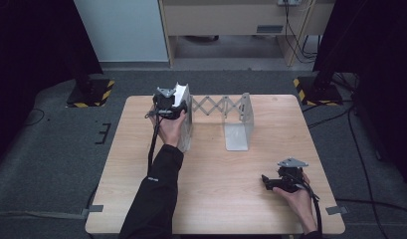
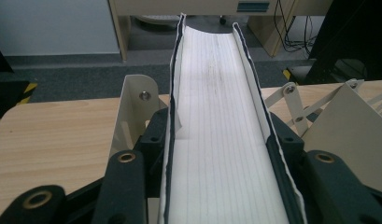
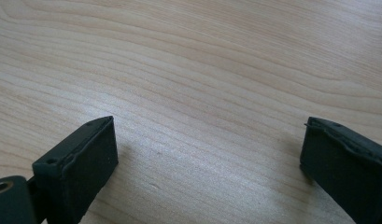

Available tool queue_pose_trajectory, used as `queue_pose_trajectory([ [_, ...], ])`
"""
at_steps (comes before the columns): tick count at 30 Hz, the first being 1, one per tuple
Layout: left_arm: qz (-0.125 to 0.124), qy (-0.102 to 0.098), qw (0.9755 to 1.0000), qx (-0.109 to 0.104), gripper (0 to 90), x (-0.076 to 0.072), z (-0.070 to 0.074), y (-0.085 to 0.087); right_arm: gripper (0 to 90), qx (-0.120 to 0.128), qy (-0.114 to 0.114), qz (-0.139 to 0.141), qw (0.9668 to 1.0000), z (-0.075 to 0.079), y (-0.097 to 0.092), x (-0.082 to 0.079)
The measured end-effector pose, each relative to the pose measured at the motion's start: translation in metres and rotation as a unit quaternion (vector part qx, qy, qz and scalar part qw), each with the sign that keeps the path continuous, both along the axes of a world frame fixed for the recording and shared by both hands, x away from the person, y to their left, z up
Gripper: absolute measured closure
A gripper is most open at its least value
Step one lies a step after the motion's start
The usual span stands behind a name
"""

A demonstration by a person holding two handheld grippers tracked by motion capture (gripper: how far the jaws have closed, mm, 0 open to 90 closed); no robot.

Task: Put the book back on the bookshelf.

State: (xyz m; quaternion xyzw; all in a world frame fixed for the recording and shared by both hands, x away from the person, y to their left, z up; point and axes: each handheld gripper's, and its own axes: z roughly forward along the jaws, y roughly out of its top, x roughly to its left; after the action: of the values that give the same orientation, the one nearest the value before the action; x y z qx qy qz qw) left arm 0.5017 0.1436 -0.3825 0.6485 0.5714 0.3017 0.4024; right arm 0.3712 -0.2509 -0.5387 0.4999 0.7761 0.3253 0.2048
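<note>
No legible text anywhere. Sleeve [image 1: 152, 178] carries small white mark — too small to read. Teal label [image 2: 254, 6] on cabinet at far wall — blurred, unreadable. Yellow-black hazard stripes on stand bases [image 1: 89, 93] — marking only, no characters.

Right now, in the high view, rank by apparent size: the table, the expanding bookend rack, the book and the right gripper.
1. table
2. rack
3. book, partly hidden by the left gripper, so unsure against the rack
4. right gripper
</note>
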Motion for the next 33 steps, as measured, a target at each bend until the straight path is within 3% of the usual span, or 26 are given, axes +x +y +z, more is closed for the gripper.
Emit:
queue_pose_trajectory([
  [9,-0.017,-0.017,0.9997,-0.010,50.1,-0.002,-0.006,0.005,4.5,0.000,0.000,0.002,1.0000,0.000,0.000,0.000],
  [11,-0.025,-0.043,0.9987,-0.012,48.6,-0.005,-0.009,0.004,4.5,0.000,0.000,0.002,1.0000,0.000,0.000,0.000],
  [15,-0.037,-0.066,0.9967,-0.031,41.4,-0.008,-0.013,0.001,4.4,0.000,0.000,0.002,1.0000,0.000,0.000,0.000],
  [18,-0.049,-0.095,0.9939,-0.028,32.8,-0.014,-0.018,0.003,4.4,0.000,0.000,0.002,1.0000,0.000,0.000,0.000],
  [24,-0.064,-0.091,0.9934,-0.029,32.0,-0.032,-0.033,0.017,4.4,0.000,-0.001,0.001,1.0000,0.000,0.001,0.000],
  [28,-0.086,-0.083,0.9919,-0.043,32.1,-0.048,-0.054,0.029,4.4,0.000,-0.002,0.000,1.0000,0.000,0.001,0.000],
  [33,-0.099,-0.067,0.9922,-0.035,34.3,-0.057,-0.069,0.035,4.4,0.001,-0.001,-0.001,1.0000,0.000,0.001,0.000],
])
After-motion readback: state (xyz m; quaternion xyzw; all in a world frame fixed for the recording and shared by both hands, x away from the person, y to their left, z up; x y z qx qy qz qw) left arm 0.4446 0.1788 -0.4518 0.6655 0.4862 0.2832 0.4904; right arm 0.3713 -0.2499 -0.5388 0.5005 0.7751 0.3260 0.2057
